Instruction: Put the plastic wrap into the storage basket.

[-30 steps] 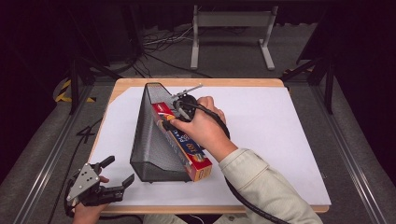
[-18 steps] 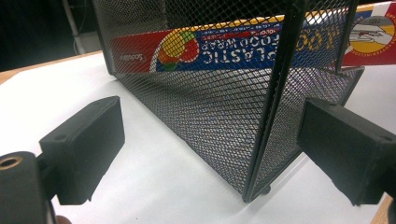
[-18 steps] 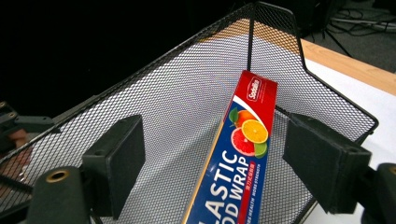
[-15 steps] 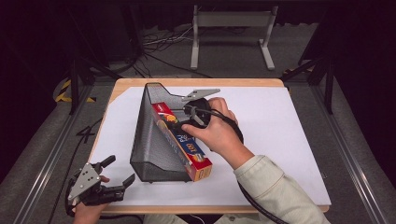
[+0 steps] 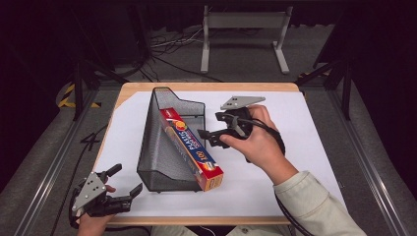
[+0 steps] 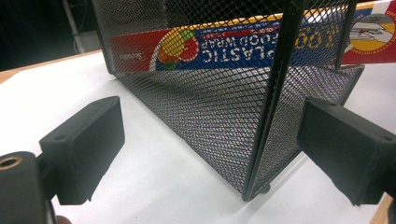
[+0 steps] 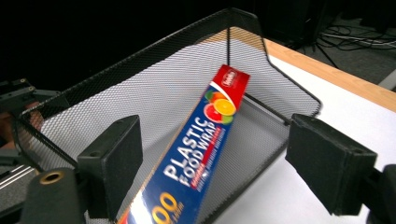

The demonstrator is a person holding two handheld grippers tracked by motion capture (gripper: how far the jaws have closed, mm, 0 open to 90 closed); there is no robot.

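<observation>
A black mesh holder stands on the white-covered table. A long red and blue plastic food wrap box lies slanted inside it, its near end sticking out of the open front. My right gripper is open just right of the box, not touching it. In the right gripper view the jaws are spread with the box and the holder ahead. My left gripper rests open at the front left table edge. In the left gripper view the holder stands before the open gripper.
The table's wooden edge borders the white sheet. A metal stand and cables lie on the floor beyond. Dark frame rails run along both sides. White surface lies free right of the holder.
My right gripper has let go of the box and drawn back to the right, open. The box now rests in the holder. The left gripper has not moved.
</observation>
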